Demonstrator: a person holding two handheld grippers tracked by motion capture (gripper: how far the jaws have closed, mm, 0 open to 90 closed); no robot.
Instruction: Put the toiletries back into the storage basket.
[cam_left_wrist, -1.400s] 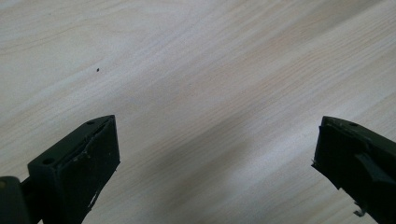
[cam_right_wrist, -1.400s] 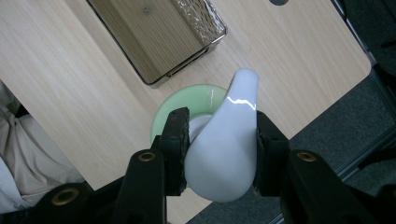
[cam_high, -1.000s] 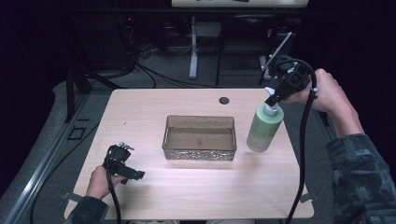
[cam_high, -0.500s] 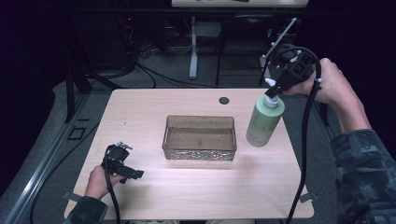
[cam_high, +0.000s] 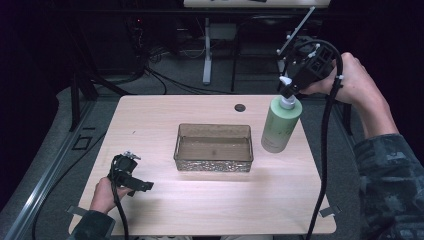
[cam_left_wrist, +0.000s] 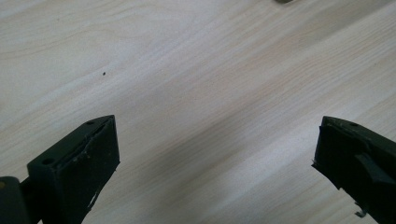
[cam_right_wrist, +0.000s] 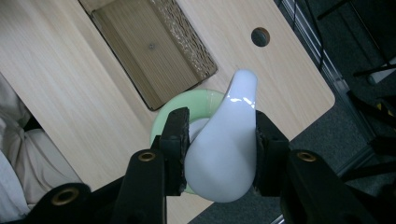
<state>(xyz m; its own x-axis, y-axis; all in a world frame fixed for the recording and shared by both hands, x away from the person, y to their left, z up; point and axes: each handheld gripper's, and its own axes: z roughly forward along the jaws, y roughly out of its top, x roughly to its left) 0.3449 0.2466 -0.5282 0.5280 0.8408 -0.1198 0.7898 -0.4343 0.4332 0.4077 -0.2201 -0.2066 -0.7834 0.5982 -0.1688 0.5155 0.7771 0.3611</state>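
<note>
A brown open-topped tray (cam_high: 213, 148) is sitting at the centre of the surface (cam_high: 165, 210), blocking any low, straight pass across the middle. Just to its right, a green pump bottle (cam_high: 280, 125) is hanging tilted from the right gripper (cam_high: 286, 86), narrowing the gap between tray and right edge. The left gripper (cam_high: 131, 181) is occupying the lower left corner, its jaws spread wide over bare wood. Broad open stretches are lying along the lower edge, the left side, and the upper strip around a small dark hole (cam_high: 240, 107).
</note>
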